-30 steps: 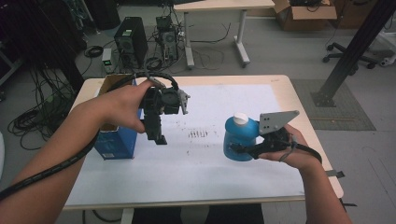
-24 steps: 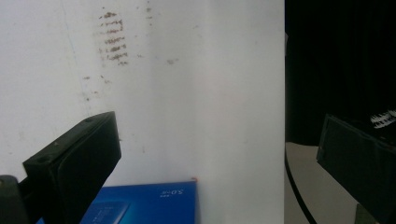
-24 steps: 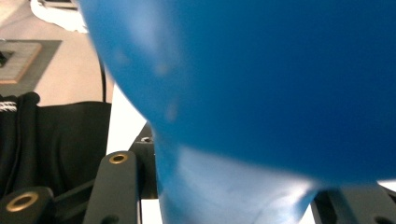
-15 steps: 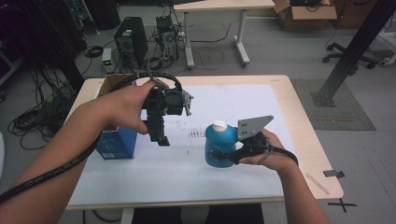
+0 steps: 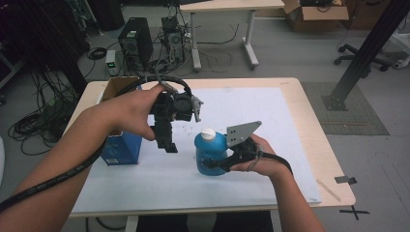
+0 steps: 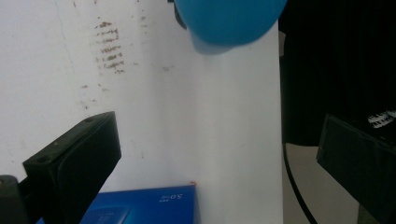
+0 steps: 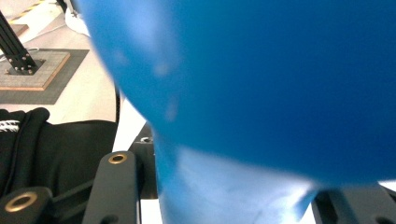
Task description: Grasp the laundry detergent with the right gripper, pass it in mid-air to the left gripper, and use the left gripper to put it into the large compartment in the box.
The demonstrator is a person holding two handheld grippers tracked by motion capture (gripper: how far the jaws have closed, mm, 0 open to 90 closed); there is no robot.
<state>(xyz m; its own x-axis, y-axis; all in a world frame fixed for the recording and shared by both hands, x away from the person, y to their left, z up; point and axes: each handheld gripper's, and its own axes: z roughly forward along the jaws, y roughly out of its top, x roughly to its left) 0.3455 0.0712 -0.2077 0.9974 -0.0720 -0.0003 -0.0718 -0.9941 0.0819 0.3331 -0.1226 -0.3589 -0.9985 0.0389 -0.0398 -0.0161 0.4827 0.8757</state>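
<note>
Pinching blue bottle [image 5: 211, 154]: right gripper [image 5: 217, 163], above table [image 5: 309, 140]. Left gripper [image 5: 167, 145]: spread, empty. Risk: rounded bottle slipping sideways from jaws.

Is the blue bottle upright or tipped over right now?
Upright: the blue bottle stands with its white cap on top, gripped at its side by the right gripper.
</note>
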